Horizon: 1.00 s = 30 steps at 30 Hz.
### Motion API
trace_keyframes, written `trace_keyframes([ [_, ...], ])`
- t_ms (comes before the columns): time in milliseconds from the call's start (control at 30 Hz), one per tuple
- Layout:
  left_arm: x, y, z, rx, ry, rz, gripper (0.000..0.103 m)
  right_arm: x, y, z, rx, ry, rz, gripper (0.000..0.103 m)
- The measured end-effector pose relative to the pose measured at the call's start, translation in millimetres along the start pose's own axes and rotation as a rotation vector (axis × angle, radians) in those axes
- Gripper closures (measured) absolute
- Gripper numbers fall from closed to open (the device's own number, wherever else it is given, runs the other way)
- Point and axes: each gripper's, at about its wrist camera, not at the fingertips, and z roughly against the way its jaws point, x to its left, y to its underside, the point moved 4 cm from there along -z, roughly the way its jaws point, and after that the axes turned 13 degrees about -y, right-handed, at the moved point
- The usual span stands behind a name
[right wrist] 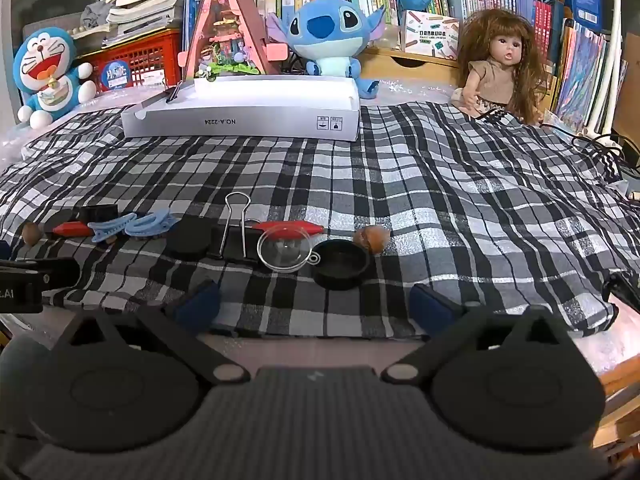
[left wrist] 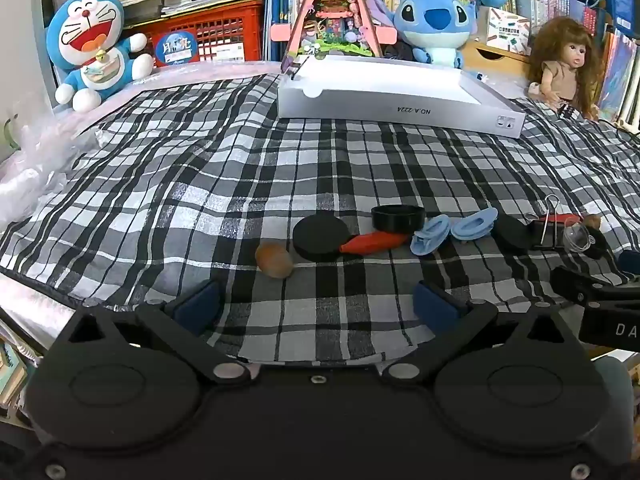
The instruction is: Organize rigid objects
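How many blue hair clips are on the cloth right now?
2. Both lie side by side mid-row: left blue clip, right blue clip, between the red piece and a black disc. None seem hidden.

Woven plaid cloth (right wrist: 440,184), glossy box (right wrist: 248,120) (cardboard)

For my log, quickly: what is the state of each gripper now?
Left gripper: open, holding nothing.
Right gripper: open, holding nothing.

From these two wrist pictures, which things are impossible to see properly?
- Inside of the white cardboard box: both views, hidden by its near wall.
- Black binder clip: left wrist view, partly covered by the clear plastic dome.
- Black round lid: right wrist view, behind the red spindle.
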Motion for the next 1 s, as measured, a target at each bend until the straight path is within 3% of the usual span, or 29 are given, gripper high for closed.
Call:
trace_keyframes([
  [500,0.0,2.2,-1.2,0.040,-0.004,-0.010,0.000,-0.9,-6.7,-4.3,0.055,0.000,-0.005,0.000],
  [1000,0.0,2.6,-1.1,0.039,-0.005,-0.010,0.000,0.1,-3.4,-1.8,0.046,0.001,-0.006,0.000],
])
